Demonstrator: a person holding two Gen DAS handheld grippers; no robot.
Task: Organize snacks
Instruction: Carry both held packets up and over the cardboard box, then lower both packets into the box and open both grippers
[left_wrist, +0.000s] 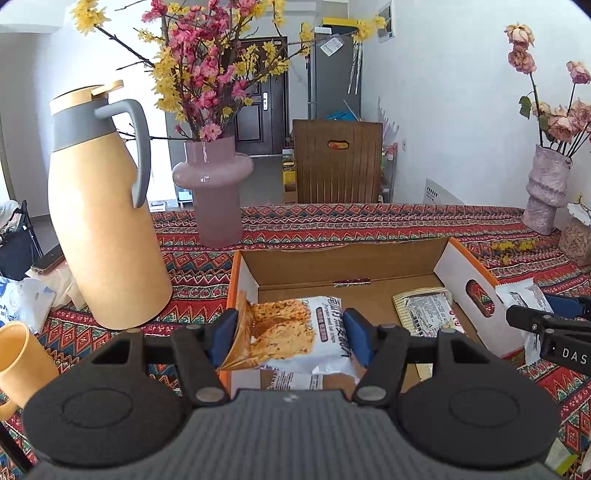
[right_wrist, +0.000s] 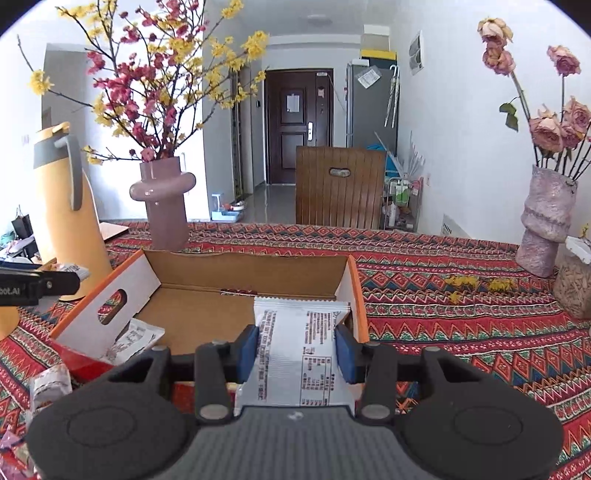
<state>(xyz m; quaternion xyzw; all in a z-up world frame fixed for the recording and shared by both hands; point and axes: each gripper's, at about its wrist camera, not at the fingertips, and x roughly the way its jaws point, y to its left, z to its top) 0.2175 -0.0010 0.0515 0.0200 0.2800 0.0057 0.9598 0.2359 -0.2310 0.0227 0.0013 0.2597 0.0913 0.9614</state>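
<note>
Cardboard box (left_wrist: 373, 267): we carry two packets over it.
Left gripper (left_wrist: 291, 334): clenched on oat-crisp packet (left_wrist: 295, 332).
Right gripper (right_wrist: 295, 354): clenched on white packet (right_wrist: 295, 354).
Next: we lower, release inside.

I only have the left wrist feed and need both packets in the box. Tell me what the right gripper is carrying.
Observer: The right gripper is shut on a white packet with small black print, pinched between its blue fingers.
Operator: Report where that packet sits against the box.
Observer: It hangs over the cardboard box at the near right corner, just inside the orange-edged right wall.
Operator: Check the floor of the box under it.
Observer: The brown floor ahead of the white packet looks bare; what lies right under it is hidden.
Operator: Say what lies outside the left wall.
Observer: A crumpled printed wrapper lies against it.
</note>
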